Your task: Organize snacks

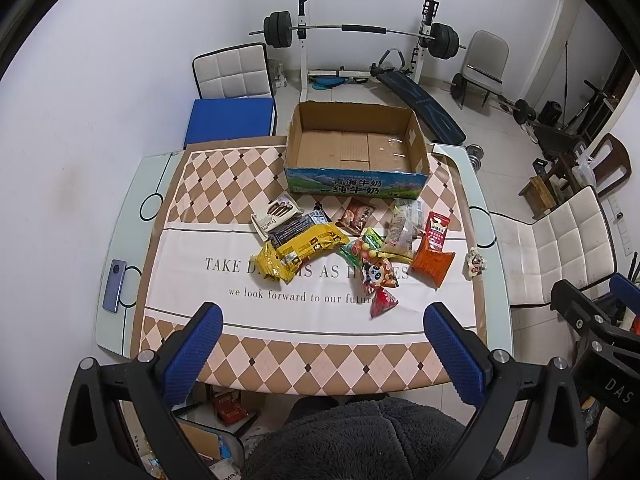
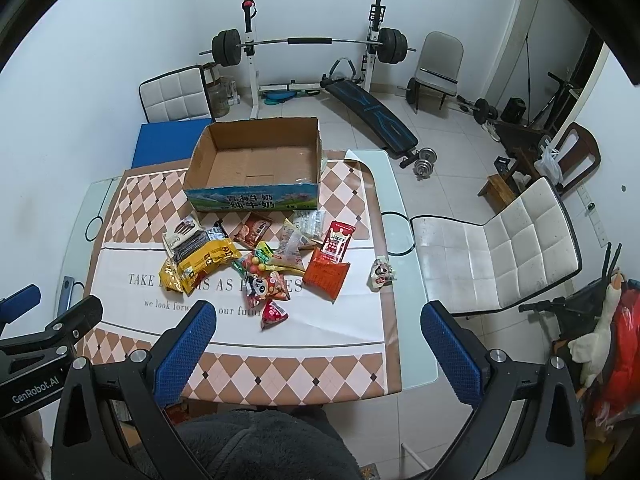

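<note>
Snacks (image 1: 352,248) piled mid-table, well ahead of wide-open left gripper (image 1: 324,320).

The cardboard box (image 1: 356,148) is matt brown corrugated board inside, with a glossy printed blue band on its front wall, and a strip of clear tape shines on its floor. The yellow snack bag (image 1: 298,252) and the other wrappers look like crinkled glossy plastic film, lying on a smooth printed tablecloth (image 1: 192,184) over a glass table (image 1: 120,280). Both grippers' finger pads (image 2: 184,356) are blue textured rubber on matt black plastic arms with shiny metal bolts.
</note>
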Tool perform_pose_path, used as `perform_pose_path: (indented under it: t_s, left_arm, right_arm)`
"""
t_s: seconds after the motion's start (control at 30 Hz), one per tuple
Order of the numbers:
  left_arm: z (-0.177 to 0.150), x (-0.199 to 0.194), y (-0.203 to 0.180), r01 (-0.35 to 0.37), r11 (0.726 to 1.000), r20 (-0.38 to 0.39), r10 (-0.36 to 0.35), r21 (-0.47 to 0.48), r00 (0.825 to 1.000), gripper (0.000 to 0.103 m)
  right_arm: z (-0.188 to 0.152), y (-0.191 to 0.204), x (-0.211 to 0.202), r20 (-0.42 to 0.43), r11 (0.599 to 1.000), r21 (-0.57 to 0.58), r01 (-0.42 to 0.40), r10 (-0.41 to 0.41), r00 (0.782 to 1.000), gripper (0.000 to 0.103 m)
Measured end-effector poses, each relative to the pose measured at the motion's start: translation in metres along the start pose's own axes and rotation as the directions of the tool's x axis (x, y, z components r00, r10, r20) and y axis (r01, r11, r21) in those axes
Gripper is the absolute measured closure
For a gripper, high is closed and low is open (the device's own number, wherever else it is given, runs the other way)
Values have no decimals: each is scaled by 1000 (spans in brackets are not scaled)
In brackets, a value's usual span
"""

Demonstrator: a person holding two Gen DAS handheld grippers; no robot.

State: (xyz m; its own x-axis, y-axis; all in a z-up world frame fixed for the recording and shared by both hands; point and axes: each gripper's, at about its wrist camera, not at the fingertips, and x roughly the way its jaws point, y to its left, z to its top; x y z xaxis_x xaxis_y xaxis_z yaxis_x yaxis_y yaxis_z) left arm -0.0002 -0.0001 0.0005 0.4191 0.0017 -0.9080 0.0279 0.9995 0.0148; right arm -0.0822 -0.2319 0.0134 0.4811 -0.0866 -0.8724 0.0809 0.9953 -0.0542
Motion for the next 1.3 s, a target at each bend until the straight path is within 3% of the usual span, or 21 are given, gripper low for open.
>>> perform_pose_path:
  t_s: [0.63,1.3]
  left_arm:
    - [24,-15,-4,11,1000,9,-11,4,1000,0]
    - [21,-13,-5,17,1000,19,-17,5,1000,0]
  right_arm:
    - [1,4,0,4,1000,-1,1,-1,1000,0]
    - [5,4,-1,8,1000,-1,-7,7,1000,0]
